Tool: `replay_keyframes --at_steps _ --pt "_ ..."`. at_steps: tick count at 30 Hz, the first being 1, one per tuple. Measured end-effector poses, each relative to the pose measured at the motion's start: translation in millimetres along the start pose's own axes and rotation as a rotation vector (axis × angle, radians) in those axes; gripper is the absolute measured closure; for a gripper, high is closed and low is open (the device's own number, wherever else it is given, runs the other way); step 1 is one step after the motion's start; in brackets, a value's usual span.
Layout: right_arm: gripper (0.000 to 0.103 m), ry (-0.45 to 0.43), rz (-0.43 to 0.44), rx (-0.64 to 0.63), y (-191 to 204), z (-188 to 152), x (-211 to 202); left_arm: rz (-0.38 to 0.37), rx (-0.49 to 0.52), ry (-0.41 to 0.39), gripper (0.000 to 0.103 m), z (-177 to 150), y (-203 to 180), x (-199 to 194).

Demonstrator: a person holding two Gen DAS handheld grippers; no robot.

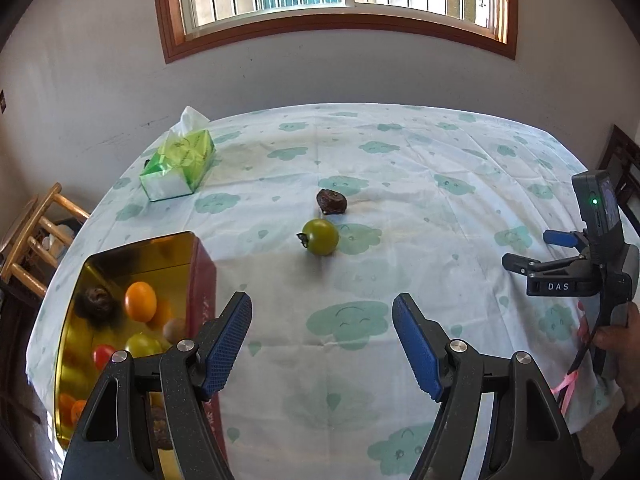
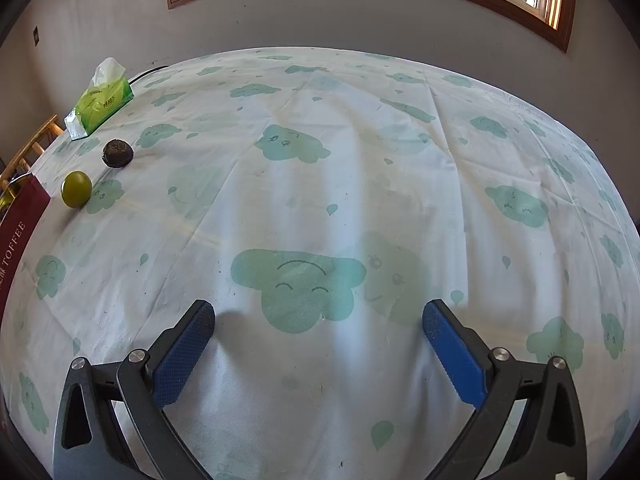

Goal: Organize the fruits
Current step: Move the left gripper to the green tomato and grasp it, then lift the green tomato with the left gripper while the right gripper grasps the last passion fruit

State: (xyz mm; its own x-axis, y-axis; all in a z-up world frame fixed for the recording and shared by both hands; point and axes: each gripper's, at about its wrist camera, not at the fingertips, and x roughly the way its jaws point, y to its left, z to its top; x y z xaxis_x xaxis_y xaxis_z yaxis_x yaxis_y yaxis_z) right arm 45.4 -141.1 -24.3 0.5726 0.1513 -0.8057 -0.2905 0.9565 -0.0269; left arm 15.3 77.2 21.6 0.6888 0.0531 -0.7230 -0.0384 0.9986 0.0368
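A green tomato (image 1: 320, 237) and a dark wrinkled fruit (image 1: 331, 201) lie on the tablecloth ahead of my left gripper (image 1: 322, 312), which is open and empty above the cloth. At my left stands a red tin (image 1: 200, 280) with a gold inside, holding an orange fruit (image 1: 140, 301), a dark fruit (image 1: 95, 301), a red tomato (image 1: 103, 355) and others. My right gripper (image 2: 319, 320) is open and empty over bare cloth; it also shows in the left wrist view (image 1: 532, 250). In the right wrist view the green tomato (image 2: 76, 189), the dark fruit (image 2: 118, 153) and the tin (image 2: 20, 220) are far left.
A green tissue pack (image 1: 178, 166) lies at the table's far left corner, seen too in the right wrist view (image 2: 100, 100). A wooden stool (image 1: 36, 236) stands left of the table. The wall and a window are behind. The table's edge drops off at right.
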Motion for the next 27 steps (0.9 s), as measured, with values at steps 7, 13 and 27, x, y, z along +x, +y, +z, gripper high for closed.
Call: replay_keyframes --at_steps 7,13,27 --pt "0.0 -0.001 0.0 0.0 0.2 -0.5 -0.1 0.006 -0.036 0.059 0.031 38.5 -1.0 69.5" --pt "0.0 -0.001 0.0 0.0 0.3 -0.7 -0.4 0.049 -0.112 0.102 0.031 48.0 14.4 112.9" --pt "0.0 0.001 -0.002 -0.001 0.5 -0.5 -1.2 -0.046 -0.233 -0.054 0.067 25.4 25.8 108.2"
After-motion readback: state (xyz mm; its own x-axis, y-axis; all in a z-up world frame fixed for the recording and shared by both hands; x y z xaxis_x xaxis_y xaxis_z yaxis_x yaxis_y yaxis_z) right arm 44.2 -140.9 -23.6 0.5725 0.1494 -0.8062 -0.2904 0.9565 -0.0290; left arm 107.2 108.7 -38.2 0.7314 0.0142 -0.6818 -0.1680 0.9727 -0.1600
